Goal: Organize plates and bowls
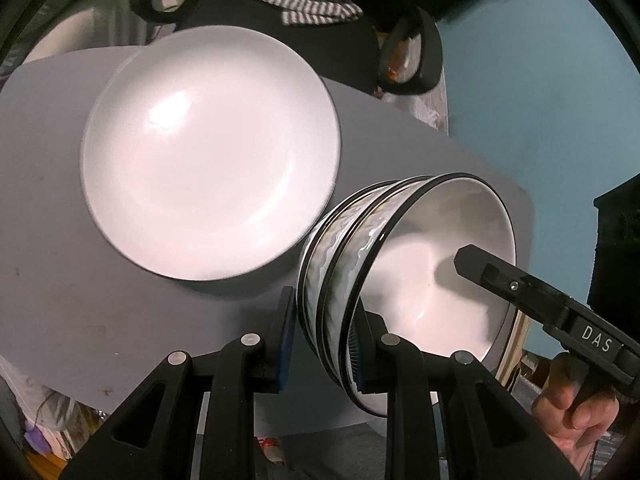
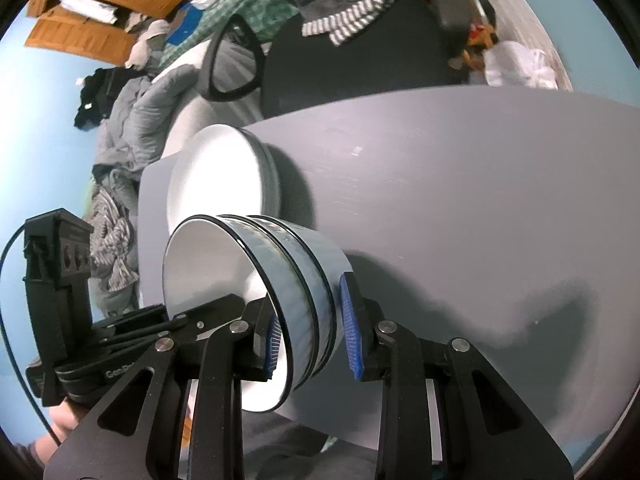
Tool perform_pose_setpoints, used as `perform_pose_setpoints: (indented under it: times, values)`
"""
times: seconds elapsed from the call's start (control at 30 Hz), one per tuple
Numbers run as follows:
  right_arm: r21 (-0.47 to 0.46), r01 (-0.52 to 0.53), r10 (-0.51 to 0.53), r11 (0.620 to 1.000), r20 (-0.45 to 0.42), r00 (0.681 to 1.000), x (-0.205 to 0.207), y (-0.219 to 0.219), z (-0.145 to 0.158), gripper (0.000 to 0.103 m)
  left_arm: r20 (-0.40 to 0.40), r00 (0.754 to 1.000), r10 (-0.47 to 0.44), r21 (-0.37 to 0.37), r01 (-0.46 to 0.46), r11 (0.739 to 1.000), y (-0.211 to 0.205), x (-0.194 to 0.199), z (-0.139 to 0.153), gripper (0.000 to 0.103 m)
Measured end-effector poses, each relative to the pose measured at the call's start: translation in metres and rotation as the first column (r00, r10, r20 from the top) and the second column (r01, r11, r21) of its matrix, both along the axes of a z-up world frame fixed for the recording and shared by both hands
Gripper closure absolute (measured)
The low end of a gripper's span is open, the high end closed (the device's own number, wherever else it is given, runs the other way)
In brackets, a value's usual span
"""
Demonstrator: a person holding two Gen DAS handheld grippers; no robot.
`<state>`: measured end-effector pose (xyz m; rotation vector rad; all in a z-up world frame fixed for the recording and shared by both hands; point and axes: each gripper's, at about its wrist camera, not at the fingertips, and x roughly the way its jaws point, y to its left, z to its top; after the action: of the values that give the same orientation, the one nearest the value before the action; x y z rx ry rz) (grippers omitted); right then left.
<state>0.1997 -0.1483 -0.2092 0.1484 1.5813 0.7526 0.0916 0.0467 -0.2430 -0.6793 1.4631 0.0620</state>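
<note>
- Left gripper [image 1: 326, 342]: jaws clamp the near rim of the bowls [image 1: 432, 272], one finger outside, one inside.
- Right gripper [image 2: 314, 344]: jaws pinch the same bowls [image 2: 256, 280] at the opposite rim.
- Bowls: two nested, tilted, off the table [image 1: 80, 280].
- Plate [image 1: 208, 152] at 10 o'clock from the bowls, on the table.

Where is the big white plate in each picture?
Left wrist view: the big white plate fills the upper left, flat on the grey table, above the left tool.
Right wrist view: the same plate is left of centre, seen edge-on, behind the stacked bowls.
Shared landmark: the stacked bowls, gripped by both tools, just below the plate.
</note>
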Motion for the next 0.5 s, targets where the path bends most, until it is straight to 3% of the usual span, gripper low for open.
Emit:
perform_pose_setpoints:
  times: [0.23, 0.33, 0.5]
  values:
    - [-0.014, -0.03, 0.03, 0.999, 0.029, 0.999, 0.001, 0.024, 0.001, 0.078, 0.026, 1.0, 0.005, 0.024, -0.005, 1.0, 0.006, 0.001, 0.002, 0.078]
    - [-0.013, 0.006, -0.006, 1.0, 0.014, 1.0, 0.003, 0.016, -0.005, 0.078, 0.039, 0.998, -0.04, 0.056, 0.038, 0.998, -0.005, 0.006, 0.001, 0.076]
    - [-0.012, 0.047, -0.048, 0.999, -0.018, 0.999, 0.0, 0.007, -0.012, 0.078, 0.041, 0.999, -0.028, 0.042, 0.026, 0.999, 0.009, -0.002, 0.009, 0.077]
